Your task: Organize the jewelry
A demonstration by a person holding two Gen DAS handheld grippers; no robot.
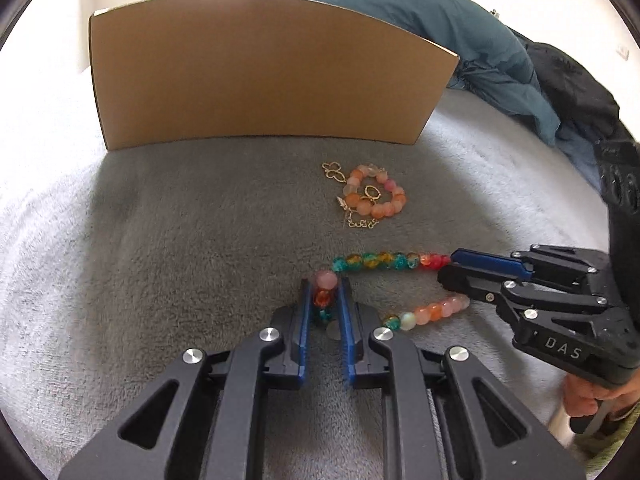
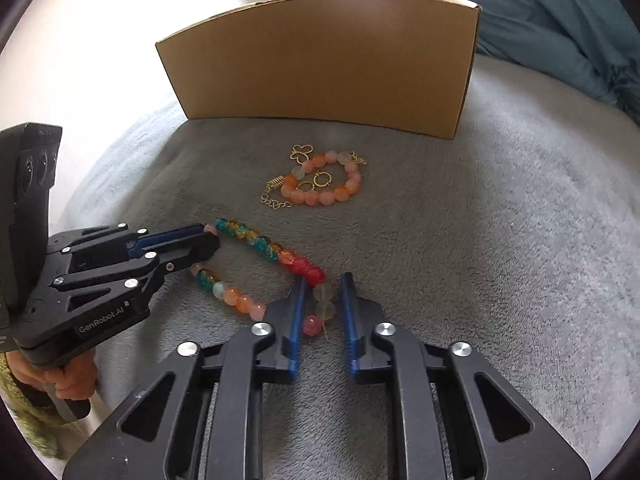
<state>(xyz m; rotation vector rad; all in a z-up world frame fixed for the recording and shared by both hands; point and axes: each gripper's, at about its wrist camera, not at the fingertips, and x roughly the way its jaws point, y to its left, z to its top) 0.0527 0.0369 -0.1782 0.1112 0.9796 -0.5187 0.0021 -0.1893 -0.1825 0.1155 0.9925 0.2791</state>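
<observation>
Grey blanket (image 1: 160, 240) is spread under everything, and a blue quilt (image 1: 440, 28) is bunched up at the far right. Cardboard box (image 1: 260, 68) is stood upright at the back of the blanket, and only its plain front wall is seen.

Left gripper (image 1: 326, 284) is set low over the blanket, its jaws narrowed on one end of a long multicoloured necklace (image 2: 272, 250); pink, orange and teal beads are seen pressed between its fingers (image 1: 304, 312). Right gripper (image 2: 322, 292) is placed at the other end of the same strand, with pale yellow and pink beads lying between its jaws. A small gap is seen on each side of those beads, so whether they are gripped cannot be told.

The necklace is stretched in a flattened loop between the two grippers, in front of the box and well apart from it. A peach bracelet (image 1: 376, 196) is laid nearer the box, between it and the necklace. Gold chain (image 2: 276, 200) and small gold rings (image 2: 322, 179) are tangled around and inside the bracelet.
</observation>
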